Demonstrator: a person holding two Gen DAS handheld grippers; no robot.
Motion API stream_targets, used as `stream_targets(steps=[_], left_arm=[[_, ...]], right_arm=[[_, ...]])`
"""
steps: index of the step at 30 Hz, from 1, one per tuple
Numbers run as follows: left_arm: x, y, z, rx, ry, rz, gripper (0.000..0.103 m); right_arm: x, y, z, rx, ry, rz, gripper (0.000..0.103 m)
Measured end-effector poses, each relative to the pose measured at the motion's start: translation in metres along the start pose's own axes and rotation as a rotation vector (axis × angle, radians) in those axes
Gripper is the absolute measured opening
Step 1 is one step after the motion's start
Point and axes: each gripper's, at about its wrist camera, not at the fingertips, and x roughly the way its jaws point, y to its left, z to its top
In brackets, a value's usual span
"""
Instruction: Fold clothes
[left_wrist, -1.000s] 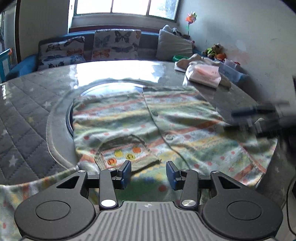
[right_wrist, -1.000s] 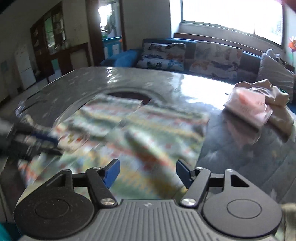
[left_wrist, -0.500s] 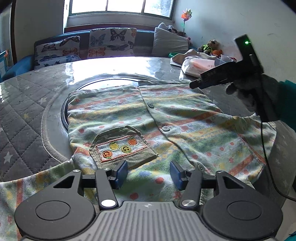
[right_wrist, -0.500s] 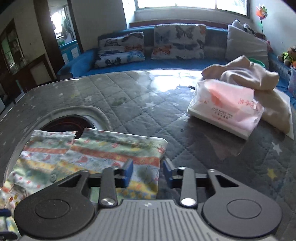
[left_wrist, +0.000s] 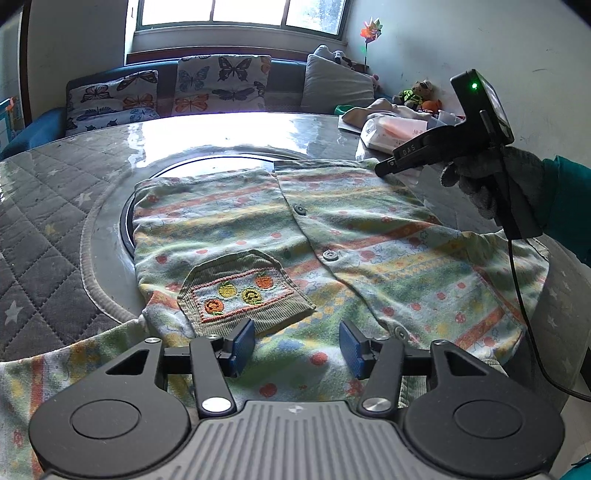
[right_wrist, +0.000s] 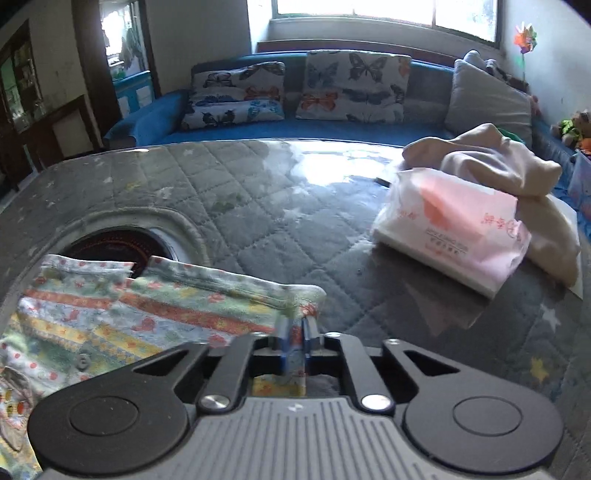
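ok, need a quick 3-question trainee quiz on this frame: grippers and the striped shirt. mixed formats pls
1. True or false: the left gripper is shut on the corduroy pocket.
2. Multiple choice: what is the right gripper shut on? A) the tissue pack B) a far corner of the striped shirt C) a butterfly cushion
3. Fill in: the beige cloth lies partly on top of the ____.

Key
1. False. Its jaws stand apart over the striped shirt, near the pocket.
2. B. Shirt fabric sits between its closed fingers.
3. Tissue pack, on the quilted table cover.
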Motion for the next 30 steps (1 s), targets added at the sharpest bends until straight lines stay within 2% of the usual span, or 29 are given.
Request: stream_targets(steps=[1,4,6,8,12,14,16,17,21,24,27,30], left_arm=[[0.0,0.0,0.0,0.0,0.0,0.0,0.055],[0.0,-0.001,0.0,0.006,0.0,0.0,0.055],[0.0,-0.001,0.0,0.012,0.0,0.0,0.055],[0.0,-0.001,-0.001,0.017,0.0,0.0,0.055],[0.0,-0.003,-0.002,0.032,-0.004,0.005,0.055],[0.0,-0.003,-0.002,0.033,-0.004,0.005,0.055],[0.0,-0.003,-0.002,0.033,-0.004,0.004,0.055],[0.0,-0.003,-0.002,0.032,-0.004,0.004,0.055],[0.0,-0.004,-0.002,0.035,-0.003,0.007,0.055],[0.0,-0.004,-0.002,0.036,-0.004,0.01,0.056],[0.001,-0.006,-0.002,0.042,-0.004,0.014,0.058],[0.002,-0.008,-0.002,0.05,-0.002,0.019,0.059]], right_arm=[[0.001,-0.001,0.0,0.002,0.002,-0.002,0.021],[0.003,-0.003,0.0,0.006,0.01,0.018,0.02],[0.004,-0.003,0.0,-0.002,0.007,0.028,0.006],[0.003,0.001,0.001,-0.021,-0.007,0.017,0.002],[0.008,0.004,0.002,-0.052,-0.016,-0.034,0.003],[0.006,0.004,0.002,-0.063,-0.027,-0.057,0.013],[0.0,0.002,0.003,-0.062,-0.036,-0.054,0.014],[-0.006,0.002,0.003,-0.065,-0.042,-0.041,0.015],[-0.034,0.021,-0.01,-0.158,-0.019,0.12,0.015],[-0.044,0.038,-0.032,-0.235,0.017,0.182,0.015],[-0.048,0.049,-0.055,-0.291,0.043,0.19,0.015],[-0.06,0.056,-0.067,-0.333,0.028,0.178,0.015]])
